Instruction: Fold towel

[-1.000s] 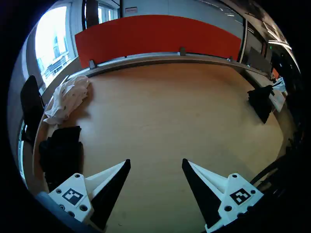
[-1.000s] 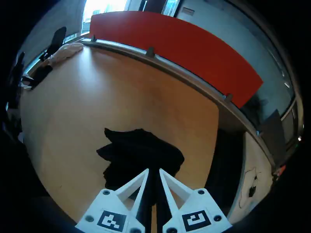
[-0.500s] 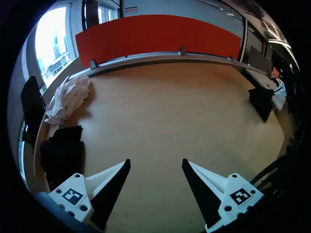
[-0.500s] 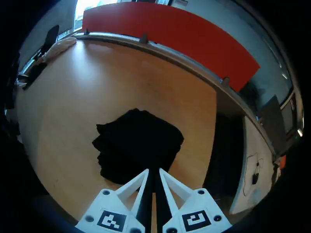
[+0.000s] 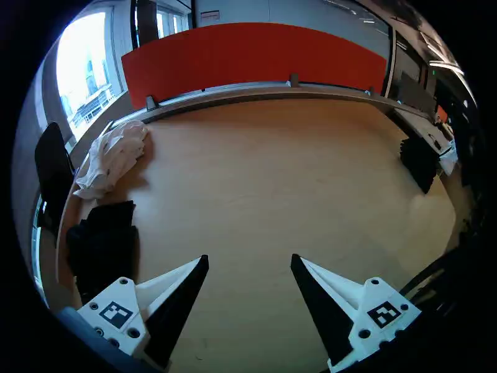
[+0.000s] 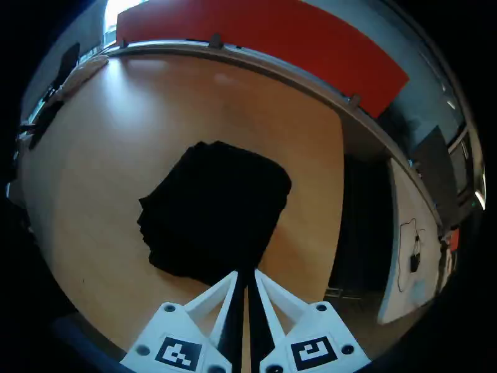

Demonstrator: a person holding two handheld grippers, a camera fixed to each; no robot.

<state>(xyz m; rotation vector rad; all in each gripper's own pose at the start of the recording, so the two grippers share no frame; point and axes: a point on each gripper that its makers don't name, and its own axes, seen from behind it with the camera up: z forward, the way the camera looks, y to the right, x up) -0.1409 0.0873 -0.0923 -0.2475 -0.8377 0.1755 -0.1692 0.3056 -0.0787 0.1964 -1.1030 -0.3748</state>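
So your right gripper (image 6: 246, 276) stayed clamped on the near edge of the black towel (image 6: 214, 214), which went from bunched to spread flat by the right edge of the table (image 6: 124, 124). Left gripper (image 5: 248, 261) hung wide open; folding could probably start.

I am looking across a broad light-wood table (image 5: 267, 174). At its left end lie a crumpled white cloth (image 5: 112, 155) and, nearer me, a black cloth pile (image 5: 102, 242). A black towel (image 5: 419, 161) sits by the right edge, well apart from both.
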